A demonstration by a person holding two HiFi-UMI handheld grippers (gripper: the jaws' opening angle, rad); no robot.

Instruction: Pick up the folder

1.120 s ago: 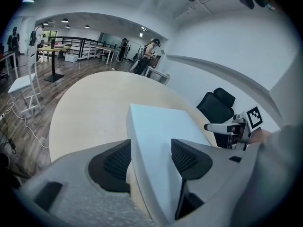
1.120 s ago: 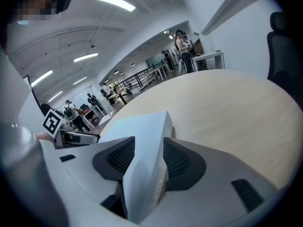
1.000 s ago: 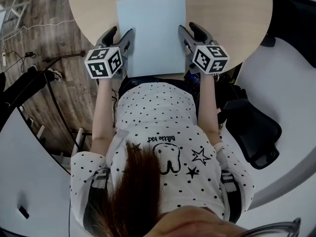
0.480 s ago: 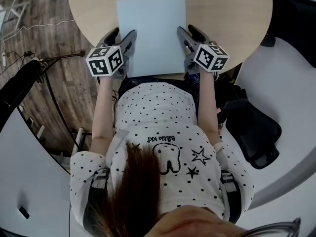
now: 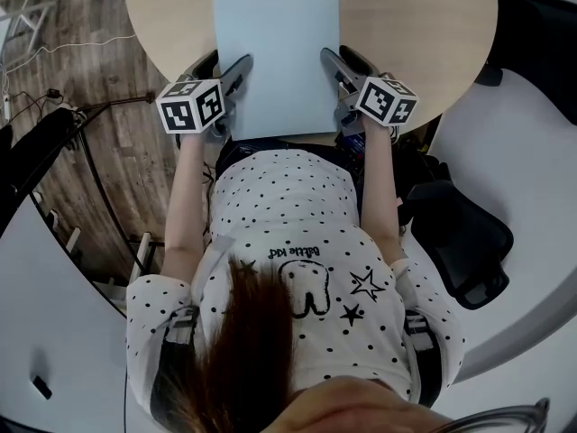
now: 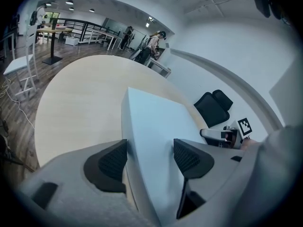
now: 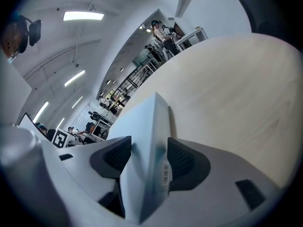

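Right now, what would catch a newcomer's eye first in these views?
A pale blue folder lies flat at the near edge of the round wooden table. The left gripper and right gripper flank it, each with a side edge between jaws that have just been opening.

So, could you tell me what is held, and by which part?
Nothing: left gripper and right gripper jaws have just been opening, straddling the folder at its side edges.

The folder is a plain pale blue rectangle, closed and lying flat on the round light-wood desk, its long sides running away from the person. Its near short edge reaches the desk's near rim. A small barcode sticker sits on its right edge.
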